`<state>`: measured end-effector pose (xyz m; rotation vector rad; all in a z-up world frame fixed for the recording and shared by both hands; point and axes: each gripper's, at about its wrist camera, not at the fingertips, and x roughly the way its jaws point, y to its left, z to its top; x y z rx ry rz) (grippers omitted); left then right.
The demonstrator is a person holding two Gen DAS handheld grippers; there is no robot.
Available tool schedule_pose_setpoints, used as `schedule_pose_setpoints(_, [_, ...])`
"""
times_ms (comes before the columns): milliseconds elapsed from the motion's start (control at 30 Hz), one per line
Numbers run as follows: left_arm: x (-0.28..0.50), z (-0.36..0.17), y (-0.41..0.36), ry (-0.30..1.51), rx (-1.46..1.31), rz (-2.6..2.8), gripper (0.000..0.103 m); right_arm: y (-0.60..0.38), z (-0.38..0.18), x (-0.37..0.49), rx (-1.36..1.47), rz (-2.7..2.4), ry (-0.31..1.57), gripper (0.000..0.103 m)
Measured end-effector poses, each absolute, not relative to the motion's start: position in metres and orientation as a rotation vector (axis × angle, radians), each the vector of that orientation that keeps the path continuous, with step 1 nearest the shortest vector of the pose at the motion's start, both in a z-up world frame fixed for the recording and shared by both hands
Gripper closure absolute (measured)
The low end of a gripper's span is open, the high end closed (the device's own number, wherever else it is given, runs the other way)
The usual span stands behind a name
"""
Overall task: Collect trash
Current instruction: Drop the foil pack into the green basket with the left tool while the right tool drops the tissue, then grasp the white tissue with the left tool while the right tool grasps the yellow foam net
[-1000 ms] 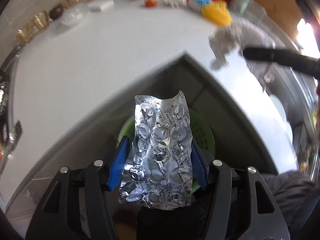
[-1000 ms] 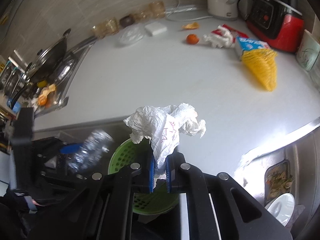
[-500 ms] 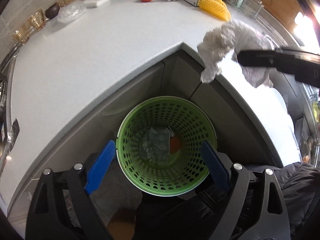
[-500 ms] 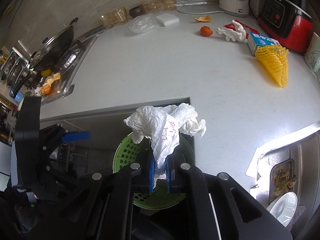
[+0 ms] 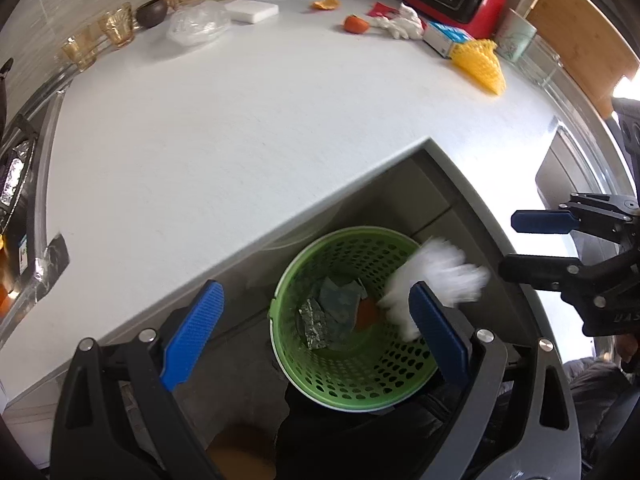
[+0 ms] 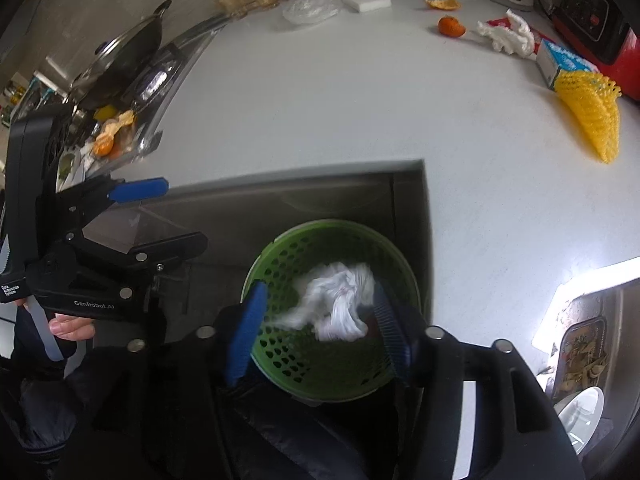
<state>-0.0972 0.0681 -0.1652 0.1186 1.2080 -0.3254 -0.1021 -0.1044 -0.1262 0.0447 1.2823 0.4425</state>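
Observation:
A green perforated basket stands on the floor below the counter corner; it also shows in the right wrist view. A foil blister pack and an orange scrap lie inside it. A crumpled white paper is blurred, falling over the basket's right rim, free of any finger; it also shows in the right wrist view. My left gripper is open and empty above the basket. My right gripper is open above the basket, the paper between its fingers but loose.
On the white counter lie a yellow foam net, a blue box, a white tissue, a tangerine, peel, a clear bag. A sink is at the right.
The left gripper opened and dropped the blister pack into the basket. The right gripper then opened and let go of the crumpled paper, which is falling into the basket.

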Motion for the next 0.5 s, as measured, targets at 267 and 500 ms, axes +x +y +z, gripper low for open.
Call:
schedule_pose_setpoints(267, [-0.048, -0.143, 0.059, 1.121, 0.064, -0.307, 0.013, -0.136, -0.097, -0.062, 0.058, 0.291, 1.135, 0.027])
schedule_pose_setpoints(500, [0.014, -0.125, 0.010, 1.021, 0.094, -0.322, 0.013, -0.194, -0.073, -0.013, 0.088, 0.092, 0.995, 0.017])
